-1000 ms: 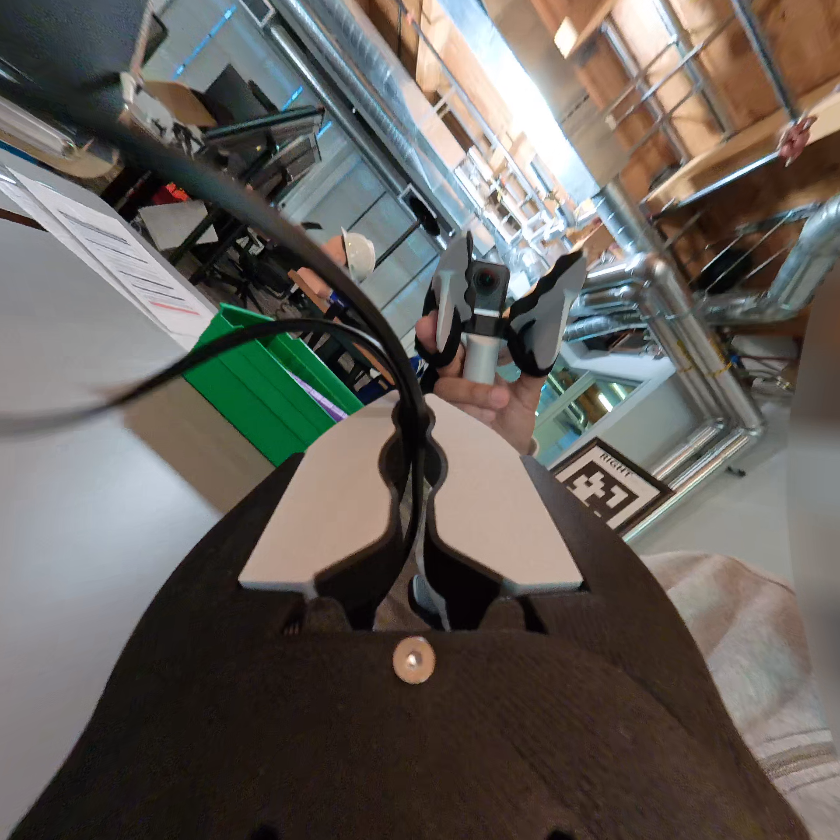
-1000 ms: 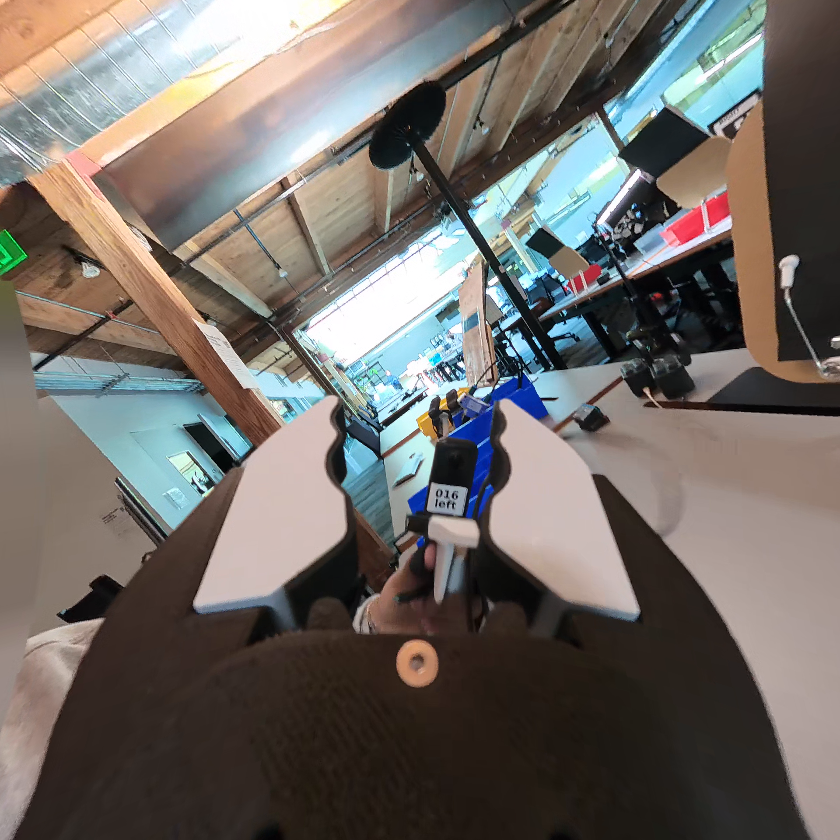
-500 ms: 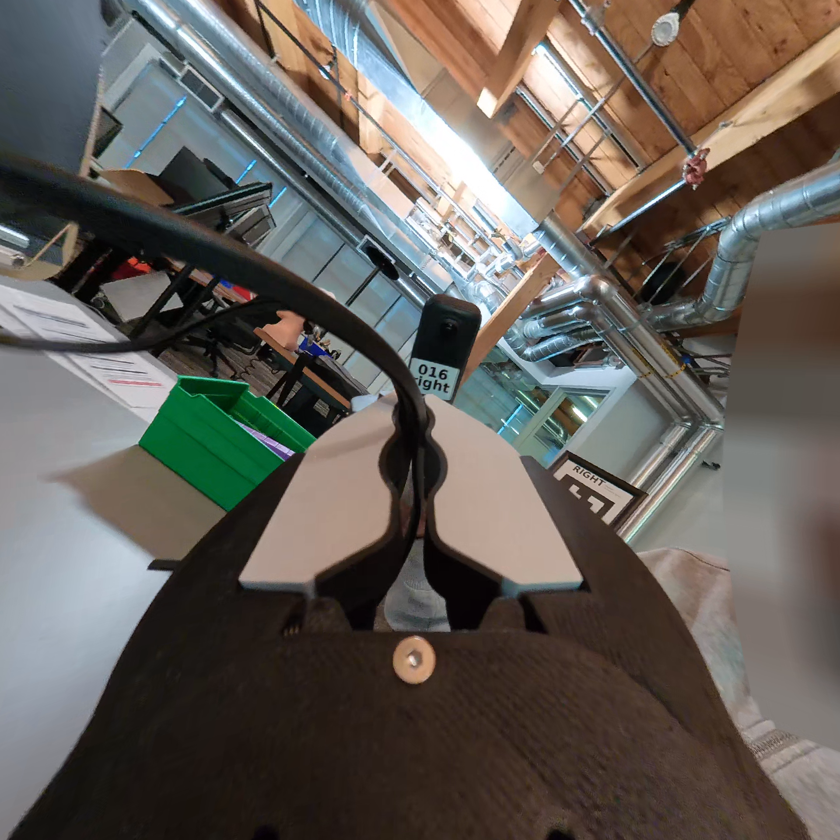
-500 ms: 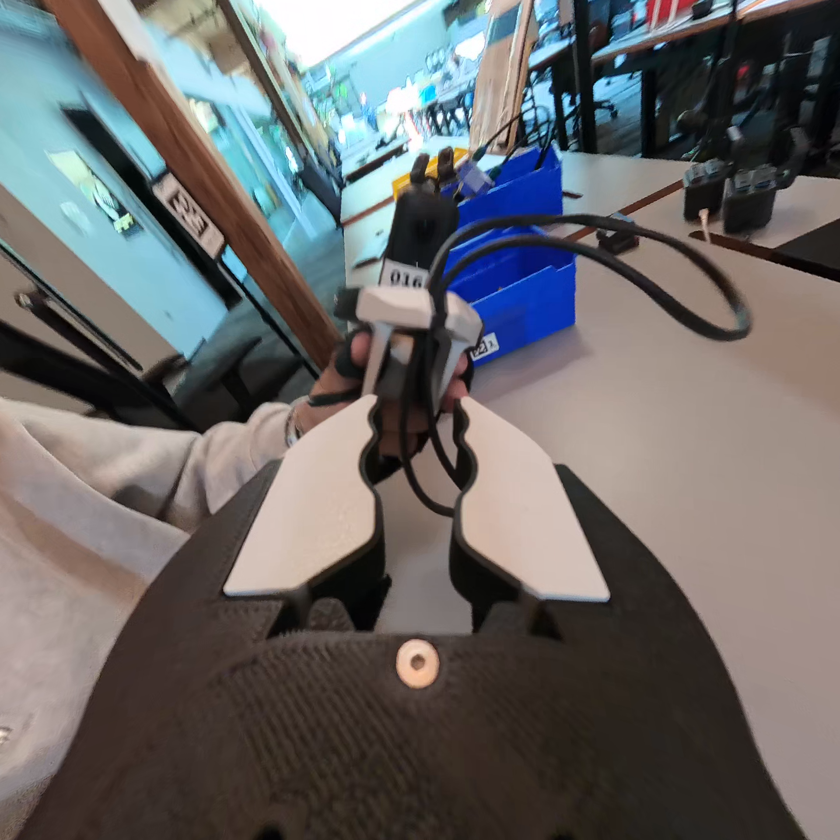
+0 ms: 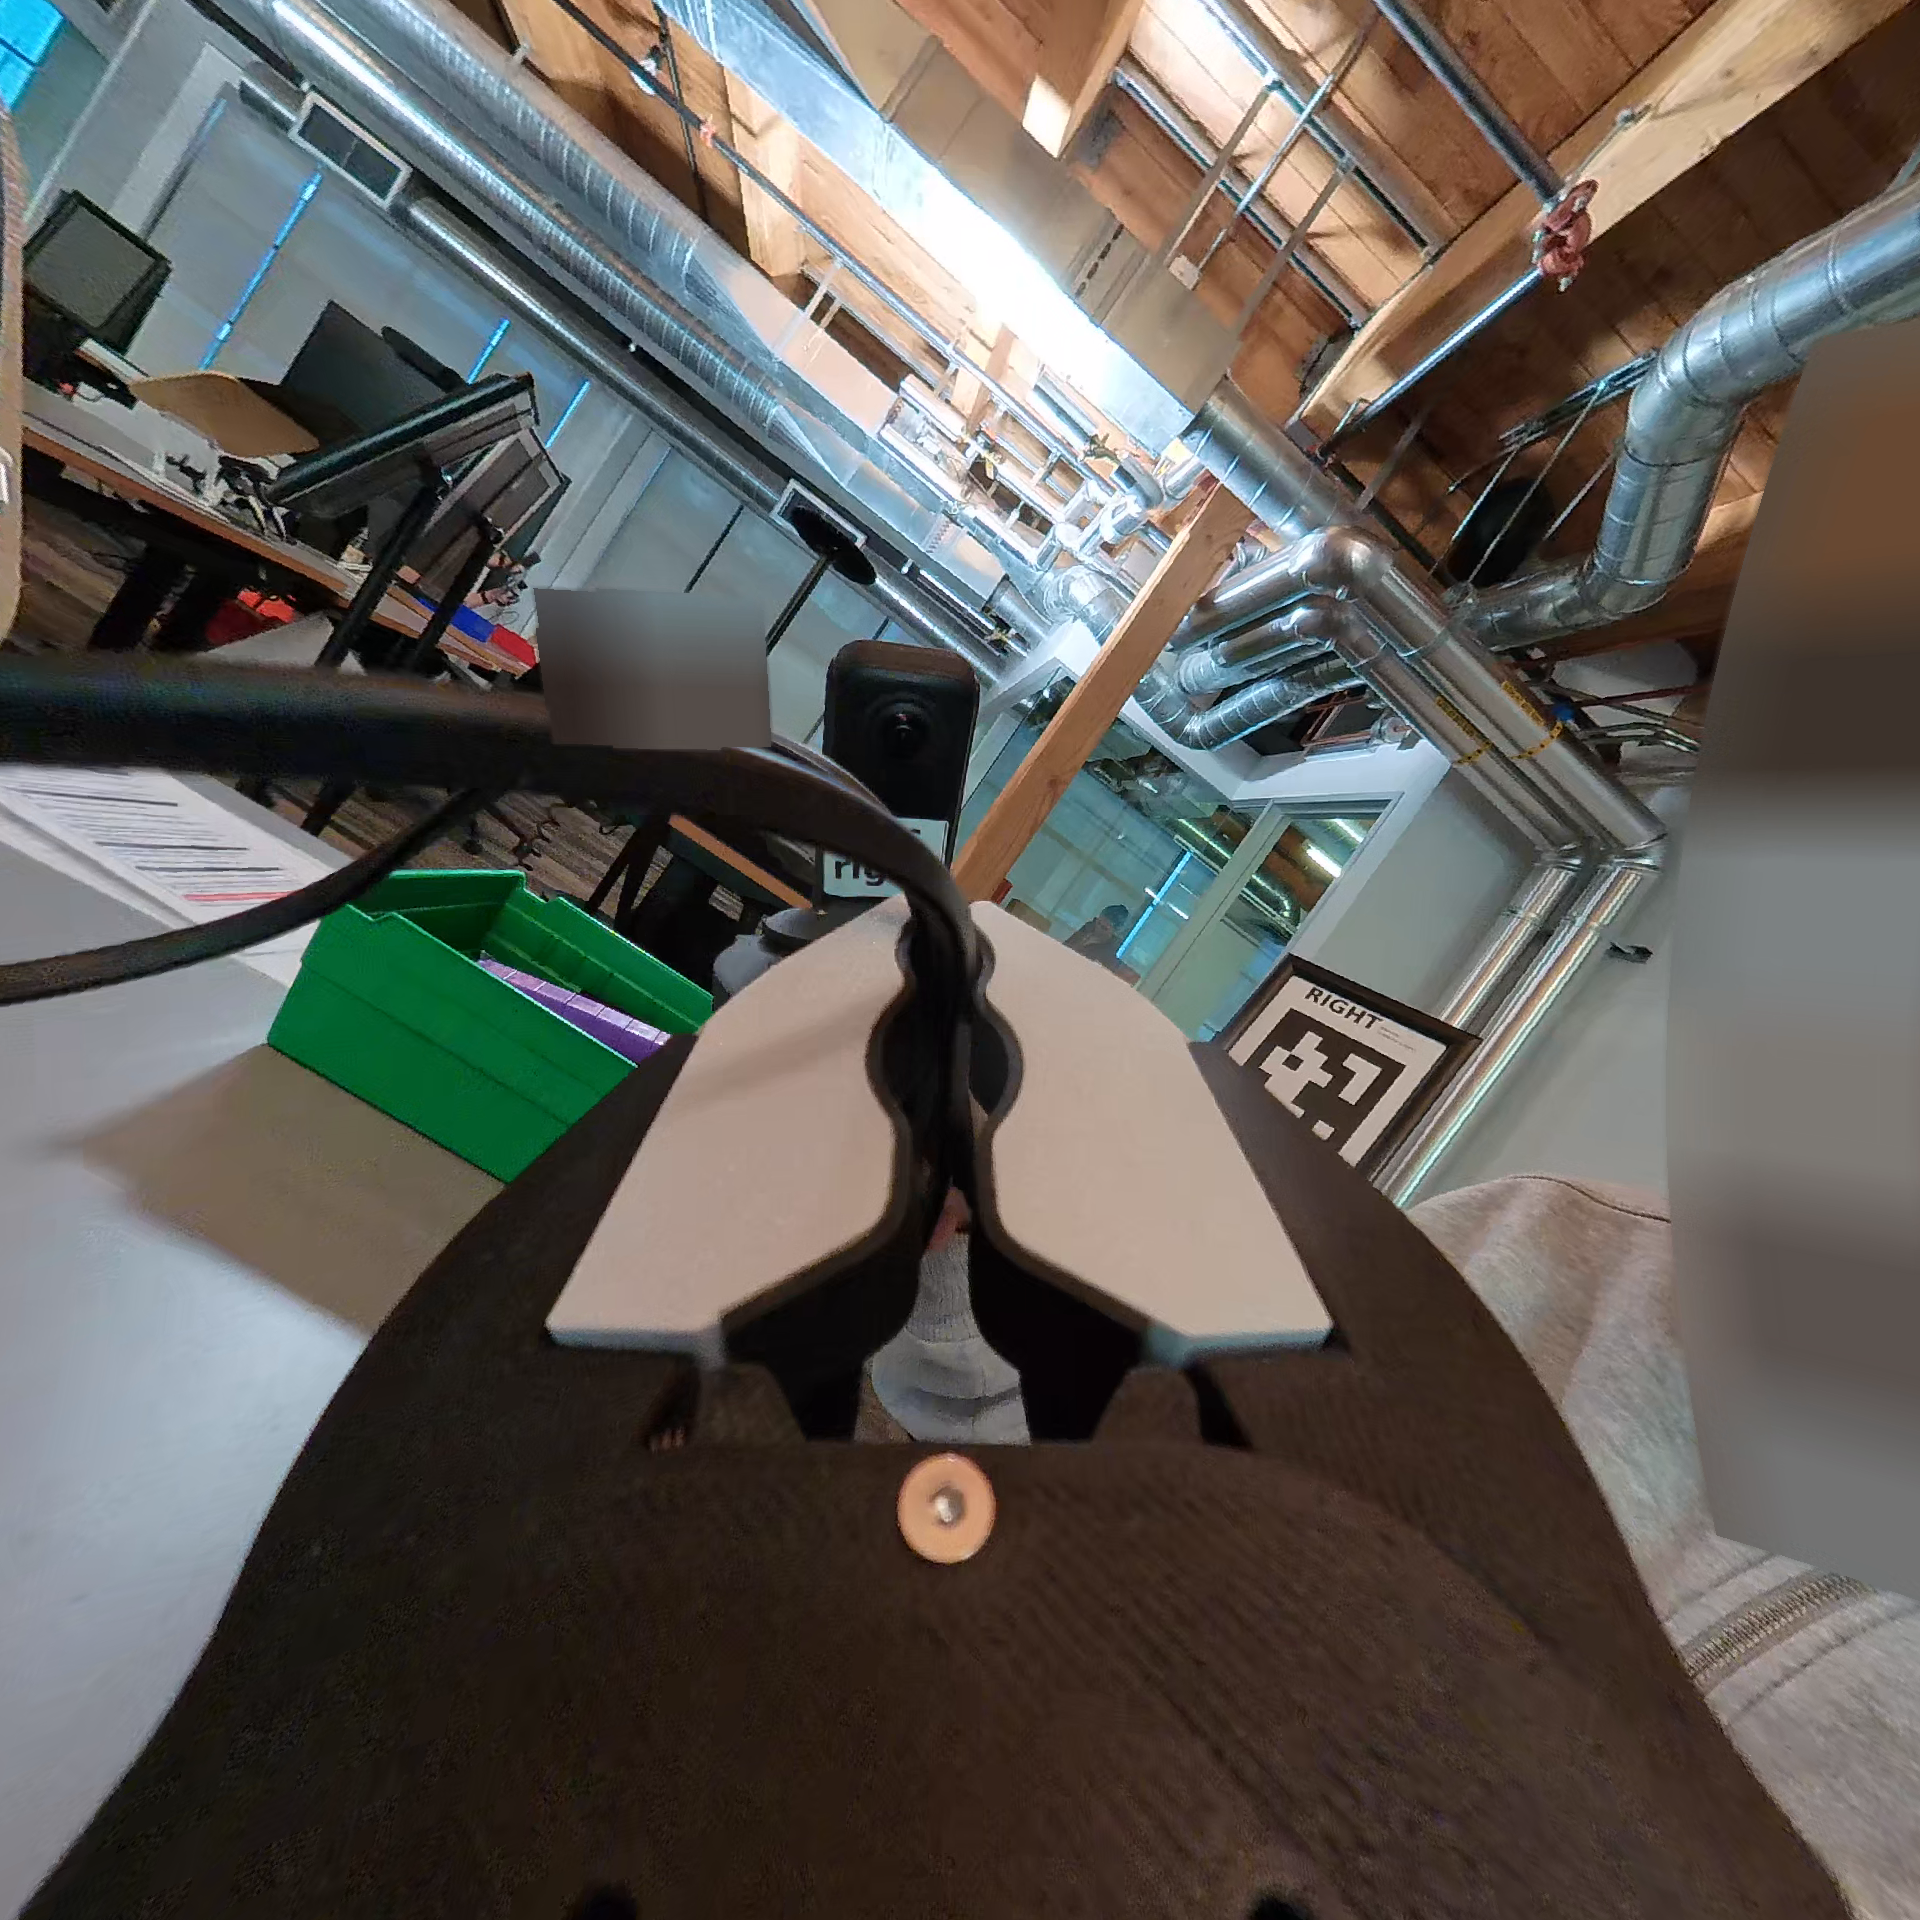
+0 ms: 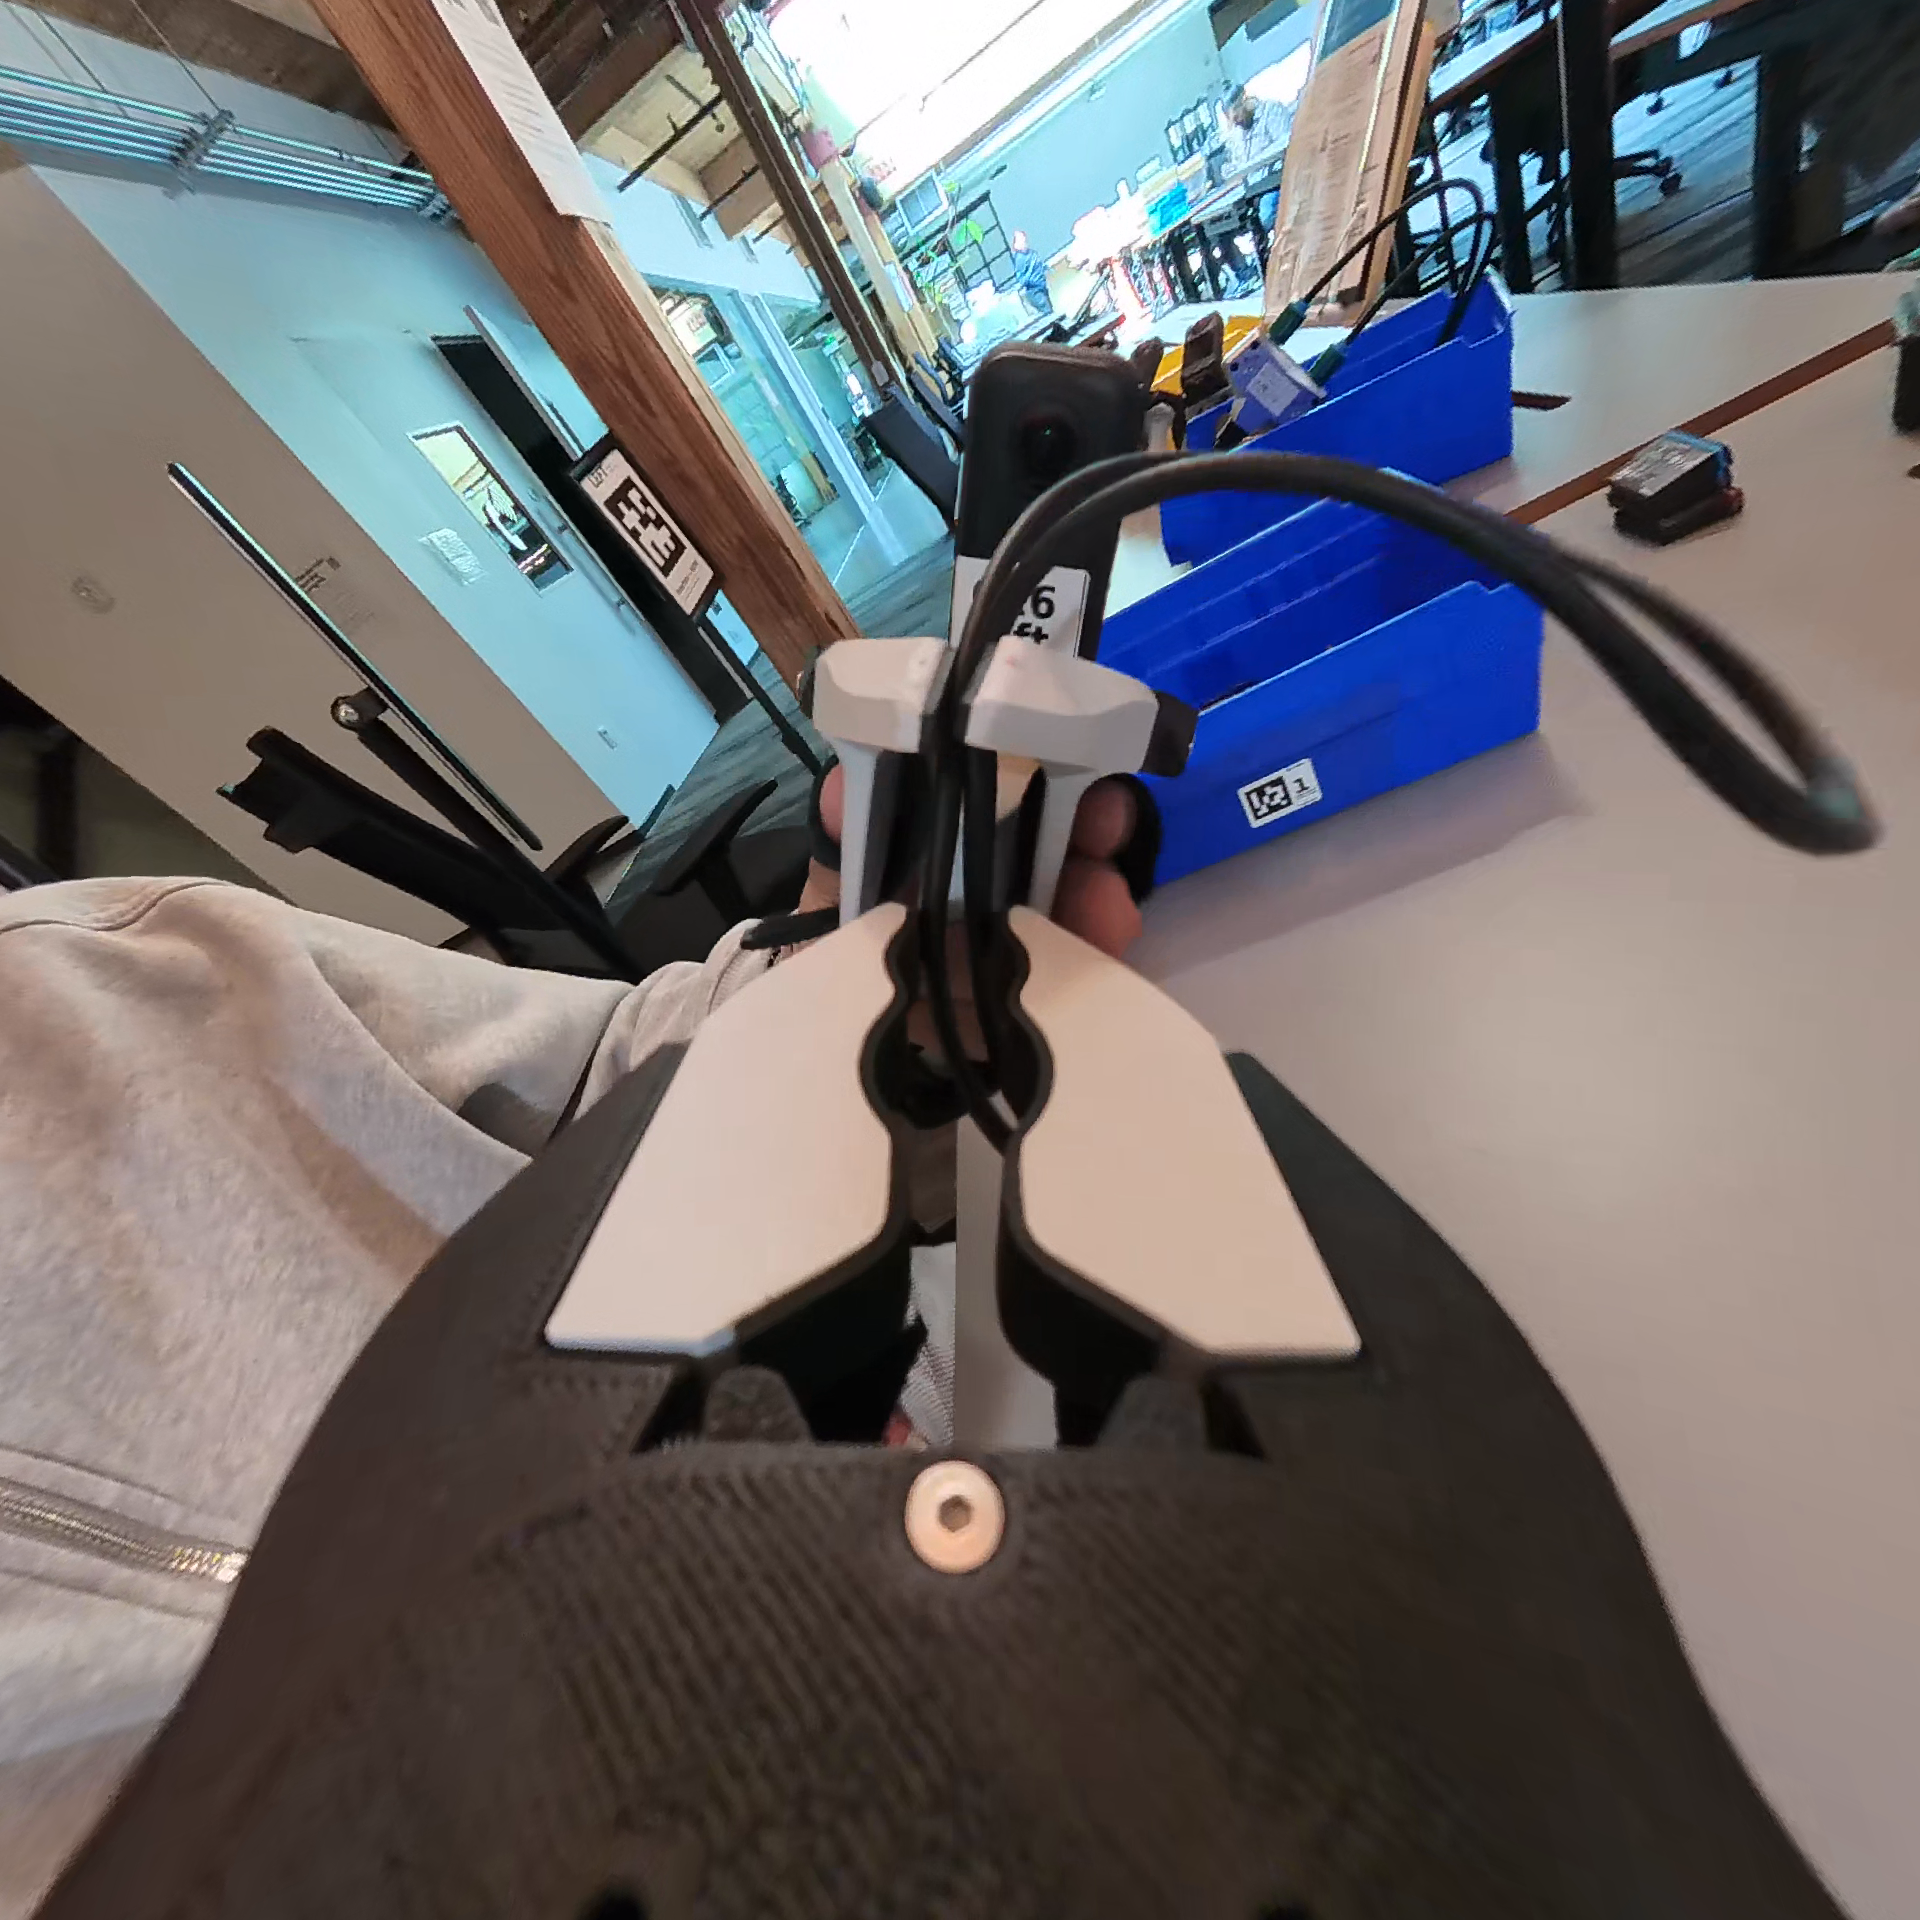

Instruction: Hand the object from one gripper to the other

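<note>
Both claws meet over the table, gripping one looped black cable (image 6: 1455, 540). The left gripper (image 5: 940, 997) is pinched closed on it; the right gripper (image 6: 951, 977) has nearly closed around its strands. Blue bins (image 6: 1351, 675) sit far right.

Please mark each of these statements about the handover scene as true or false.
1. The left gripper is shut on the black cable. True.
2. The cable lies flat on the table. False: it loops through the air above it.
3. A green bin stands on the table in the left wrist view. True.
4. The bins behind the left gripper in the right wrist view are red. False: they are blue bins.
5. The right gripper is wide open, well clear of the cable. False: its fingers have the cable between them, nearly closed.
</note>
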